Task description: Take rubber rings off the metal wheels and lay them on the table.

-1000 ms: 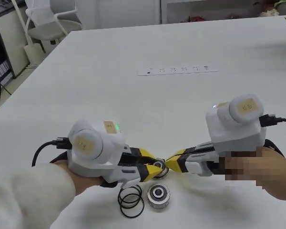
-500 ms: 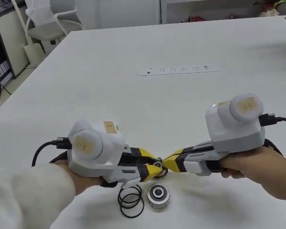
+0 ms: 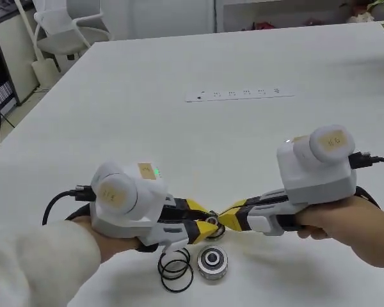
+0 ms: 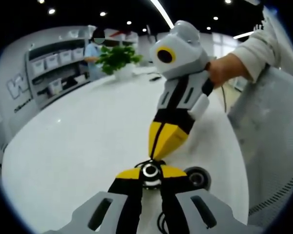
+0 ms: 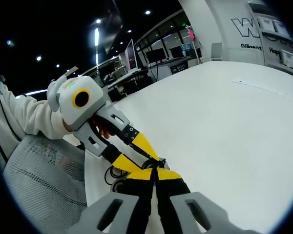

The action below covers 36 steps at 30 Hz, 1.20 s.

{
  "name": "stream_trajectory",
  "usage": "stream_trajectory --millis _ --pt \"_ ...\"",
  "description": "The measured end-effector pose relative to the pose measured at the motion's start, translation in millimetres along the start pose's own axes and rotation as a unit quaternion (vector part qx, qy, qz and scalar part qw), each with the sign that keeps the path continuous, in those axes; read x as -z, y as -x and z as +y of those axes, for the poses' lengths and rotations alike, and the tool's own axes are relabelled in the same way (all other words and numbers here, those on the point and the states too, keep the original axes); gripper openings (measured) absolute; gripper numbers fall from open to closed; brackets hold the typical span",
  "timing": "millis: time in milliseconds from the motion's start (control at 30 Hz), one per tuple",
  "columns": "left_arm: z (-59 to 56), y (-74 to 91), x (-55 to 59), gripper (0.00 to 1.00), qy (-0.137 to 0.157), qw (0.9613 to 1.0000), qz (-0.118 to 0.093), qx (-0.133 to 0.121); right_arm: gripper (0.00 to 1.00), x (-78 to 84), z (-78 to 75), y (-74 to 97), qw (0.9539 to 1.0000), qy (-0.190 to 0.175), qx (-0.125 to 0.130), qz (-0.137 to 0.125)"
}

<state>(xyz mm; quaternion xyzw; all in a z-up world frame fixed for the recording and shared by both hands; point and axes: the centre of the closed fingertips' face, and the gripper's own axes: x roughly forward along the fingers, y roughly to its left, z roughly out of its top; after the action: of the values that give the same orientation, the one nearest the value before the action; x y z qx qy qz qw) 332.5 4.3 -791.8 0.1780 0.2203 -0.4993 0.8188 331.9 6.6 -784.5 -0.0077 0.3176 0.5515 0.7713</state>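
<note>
We see a small round metal wheel point(image 4: 150, 169), shiny and silver with a dark hole in the middle. It is at the near part of the table, held between the yellow tips of the left gripper point(image 3: 205, 227). That gripper's jaws squeeze it from both sides. A thin black ring point(image 4: 142, 162) shows at the wheel's far edge. The right gripper point(image 5: 155, 174) comes in from the other side, and its yellow tips touch that edge. Its jaws are pressed together. We cannot tell if the ring is pinched between them.

Just by the grippers, nearer to us, a second wheel point(image 3: 212, 259) lies flat on the white table point(image 3: 179, 128). To its left in the head view lie loose rubber rings point(image 3: 176, 268). They are black and thin, and they lie over each other.

Each gripper has a pale yellow sticker point(image 3: 333, 141) on top, but the marks on it are too small to read. A little green light point(image 3: 157, 171) glows on the left gripper. Farther up the table lies a white power strip point(image 3: 240, 94).

In the right gripper view the far wall has big letters point(image 5: 244, 25) that start with W. Under them is the word "Diligent" point(image 5: 252, 46). In the left gripper view a green plant point(image 4: 118, 56) stands far off on the table.
</note>
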Motion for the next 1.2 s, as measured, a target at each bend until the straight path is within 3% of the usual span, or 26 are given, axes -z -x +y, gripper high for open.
stream_trajectory --millis 367,533,767,867,1067,1200 --pt "-0.1 4.3 2.9 0.14 0.004 0.9999 0.009 0.003 0.0 -0.9 1.7 -0.8 1.0 0.001 -0.003 -0.002" --pt "3.8 16.6 2.1 0.14 0.002 0.9999 0.013 0.001 0.0 -1.1 0.5 1.1 1.0 -0.002 -0.001 -0.004" --pt "24.2 38.3 -9.6 0.23 0.018 0.9992 -0.011 -0.033 0.0 -5.7 2.8 2.9 0.9999 -0.007 -0.007 -0.014" --pt "30.5 46.7 -12.8 0.27 0.022 0.9987 -0.018 -0.043 0.0 -13.7 3.1 5.7 0.9995 -0.011 -0.007 -0.03" --pt "31.3 60.4 -18.4 0.43 0.024 0.9983 -0.027 -0.045 0.0 -13.8 3.2 5.9 0.9994 -0.015 -0.009 -0.031" --pt "25.0 69.4 -21.0 0.44 0.02 0.9986 -0.033 -0.036 0.0 -16.8 5.8 6.0 0.9992 -0.016 -0.014 -0.035"
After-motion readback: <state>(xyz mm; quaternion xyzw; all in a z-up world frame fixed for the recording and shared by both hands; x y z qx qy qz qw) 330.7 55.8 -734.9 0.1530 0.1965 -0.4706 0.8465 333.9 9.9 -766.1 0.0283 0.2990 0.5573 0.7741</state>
